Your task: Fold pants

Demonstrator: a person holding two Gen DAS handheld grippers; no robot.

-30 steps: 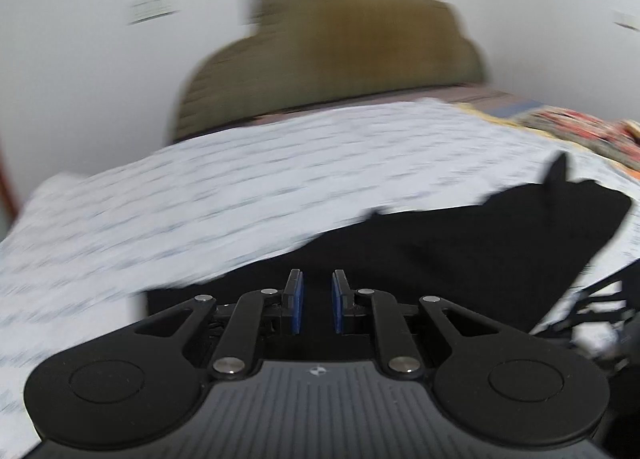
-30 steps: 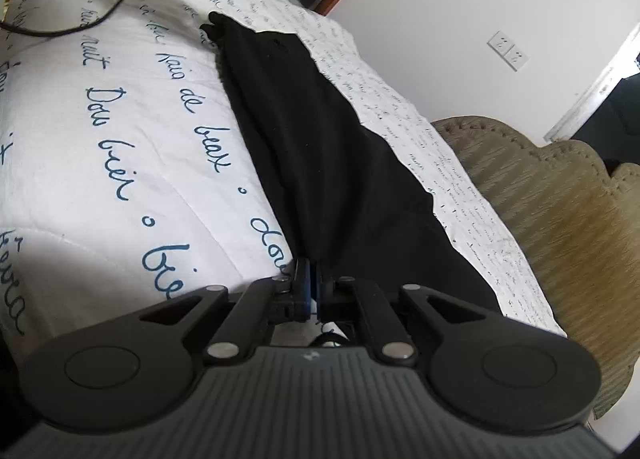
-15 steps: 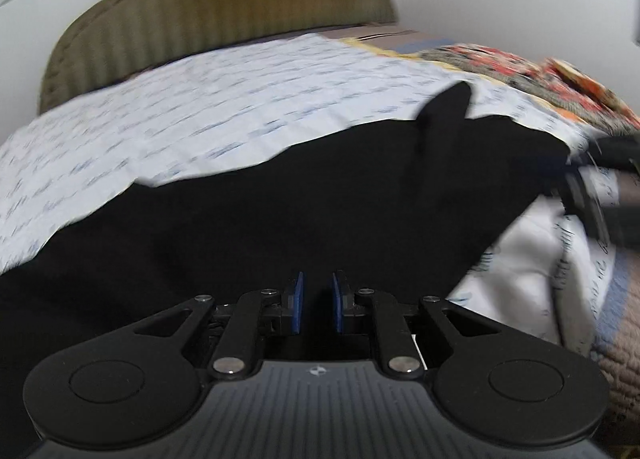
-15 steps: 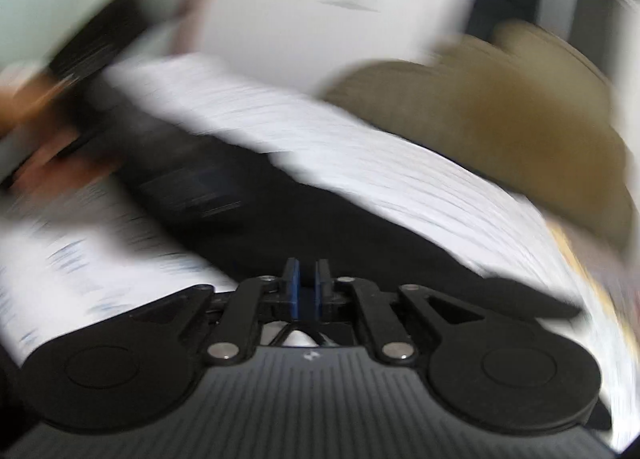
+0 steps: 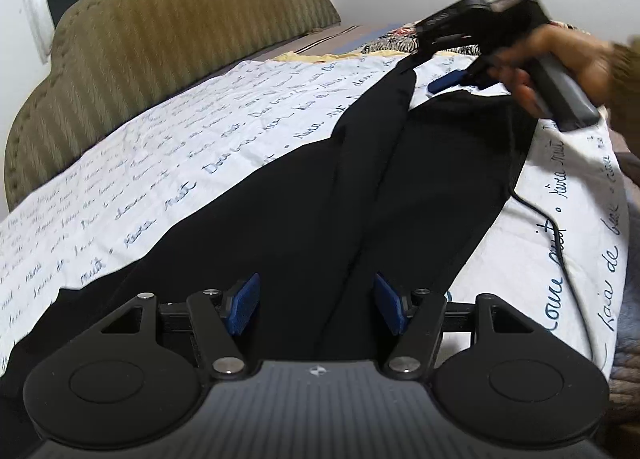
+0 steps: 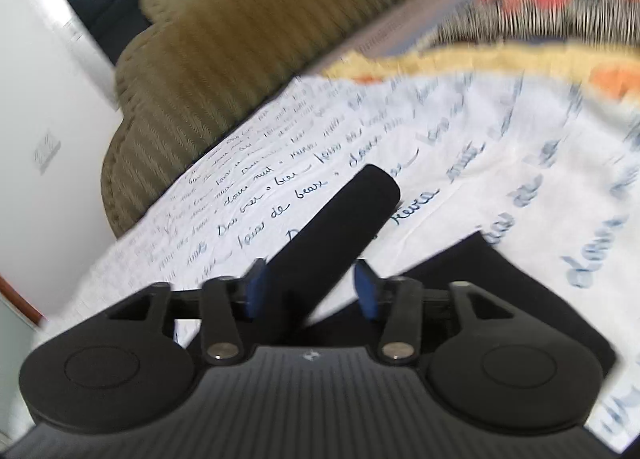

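Two hand-held grippers: both with jaws opening, blue pads apart and clamped on nothing.
Left hand-held gripper (image 5: 316, 309): hovers over the near end of the black fabric pants (image 5: 400, 195); cloth lies below the gap, pads not pressing it.
Right hand-held gripper (image 6: 310, 291): a black leg end (image 6: 340, 219) of the pants sticks out between its pads toward the headboard; the left pad looks close to it, the right pad clear. View is blurred, so contact is hard to judge.
Pants: lie flat on the white bedspread with blue handwriting print (image 5: 160, 163), stretched lengthwise, the two legs side by side with a seam line between them, well short of the olive ribbed upholstered headboard (image 5: 160, 39).
Person's hand (image 5: 560, 59): holds the right tool at the pants' end farthest from the headboard side corner.
Done, by my reading: garment laid out and released, legs roughly together.
Left: crosswise folds to shorten it, and smoothing the stray leg end.
Thin black cable (image 5: 556, 227): trails on the bedspread beside the pants.
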